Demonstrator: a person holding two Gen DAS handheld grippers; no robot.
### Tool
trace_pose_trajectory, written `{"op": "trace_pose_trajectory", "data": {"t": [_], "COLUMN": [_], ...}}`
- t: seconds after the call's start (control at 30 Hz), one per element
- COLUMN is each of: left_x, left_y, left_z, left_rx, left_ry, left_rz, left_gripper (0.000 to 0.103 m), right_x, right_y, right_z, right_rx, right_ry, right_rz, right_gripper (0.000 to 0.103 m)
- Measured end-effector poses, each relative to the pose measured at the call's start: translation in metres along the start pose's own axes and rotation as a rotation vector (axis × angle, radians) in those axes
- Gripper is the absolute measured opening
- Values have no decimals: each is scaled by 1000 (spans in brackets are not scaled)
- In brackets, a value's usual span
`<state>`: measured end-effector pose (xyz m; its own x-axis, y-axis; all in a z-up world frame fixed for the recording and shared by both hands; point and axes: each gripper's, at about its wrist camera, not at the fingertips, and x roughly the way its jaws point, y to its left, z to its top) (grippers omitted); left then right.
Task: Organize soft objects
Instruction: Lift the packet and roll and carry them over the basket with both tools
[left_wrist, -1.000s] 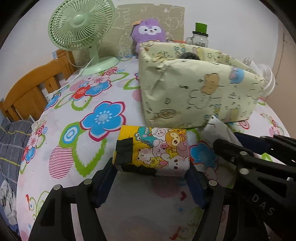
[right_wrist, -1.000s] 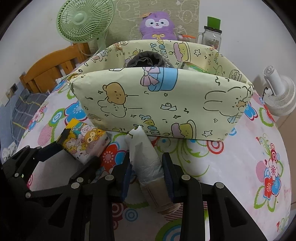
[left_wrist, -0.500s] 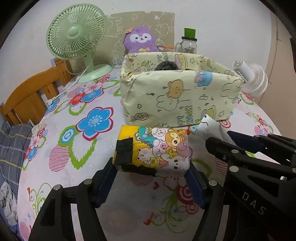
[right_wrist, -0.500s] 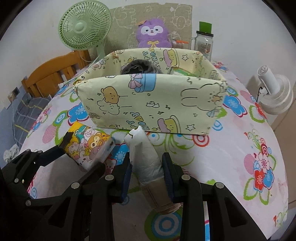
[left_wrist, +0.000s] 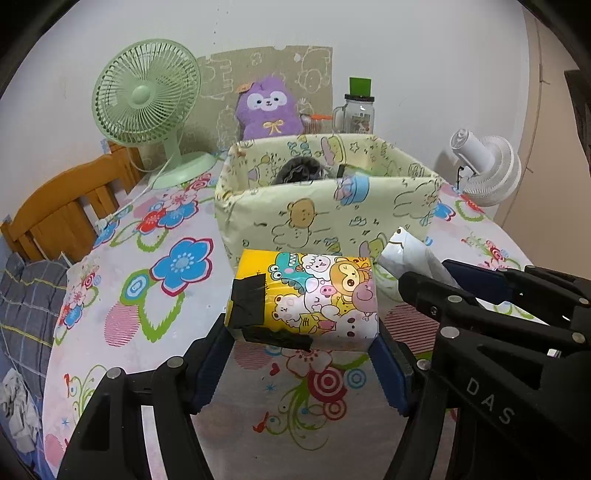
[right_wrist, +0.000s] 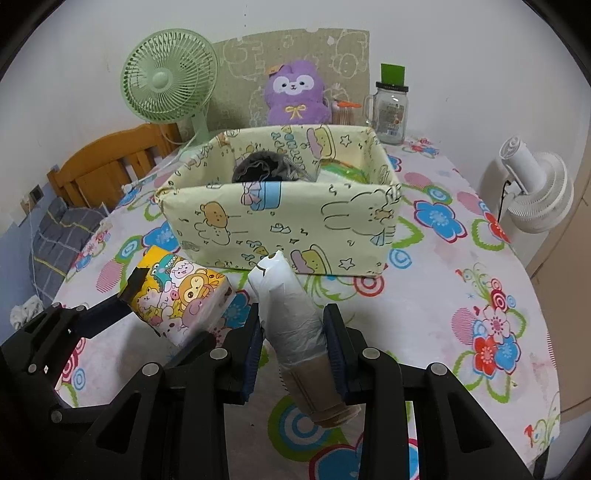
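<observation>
Tissue pack (left_wrist: 306, 295) (yellow, with cartoon animals) sits pinched in the left gripper (left_wrist: 301, 354) above the flowery tablecloth (left_wrist: 155, 295). Beside it, the right gripper (right_wrist: 295, 341) squeezes a white plastic roll (right_wrist: 286, 306). Just behind them — the pale cartoon box (right_wrist: 280, 225), dark cloth (right_wrist: 264, 168) inside.

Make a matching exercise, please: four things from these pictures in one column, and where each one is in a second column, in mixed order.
Things:
1. cartoon tissue pack
2. white plastic roll
3. dark cloth bundle
4. purple plush toy

Places:
A. inside the fabric box
B. behind the fabric box, by the wall
C. between the left tongs
D. between the right tongs

Pairs: 1-C, 2-D, 3-A, 4-B
</observation>
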<state>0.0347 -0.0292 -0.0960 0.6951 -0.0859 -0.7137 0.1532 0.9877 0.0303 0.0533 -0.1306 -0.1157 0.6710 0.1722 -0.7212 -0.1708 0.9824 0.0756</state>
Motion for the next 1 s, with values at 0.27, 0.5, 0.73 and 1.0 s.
{"op": "trace_pose_trajectory", "data": {"t": [0.27,0.5,0.73,1.0], "left_x": [-18,-29,-38,-48], "left_y": [-7,-13,-16,-13], "left_z": [13,26,36,48], "left_rx": [6,18,20,19], "left_ry": [-26,-50,-76,-102], "left_rz": [3,0,-10,-10], "left_gripper": [73,74,73,73], "right_x": [-19,-34,-46,-58], "right_y": [-6,-11,-12,-10], "right_z": [10,20,30,41], "right_rx": [-4,2,-7,-17], "right_ry": [-33,-62,-89,-118], "right_rz": [-1,2,3,0], "right_gripper": [36,36,36,36]}}
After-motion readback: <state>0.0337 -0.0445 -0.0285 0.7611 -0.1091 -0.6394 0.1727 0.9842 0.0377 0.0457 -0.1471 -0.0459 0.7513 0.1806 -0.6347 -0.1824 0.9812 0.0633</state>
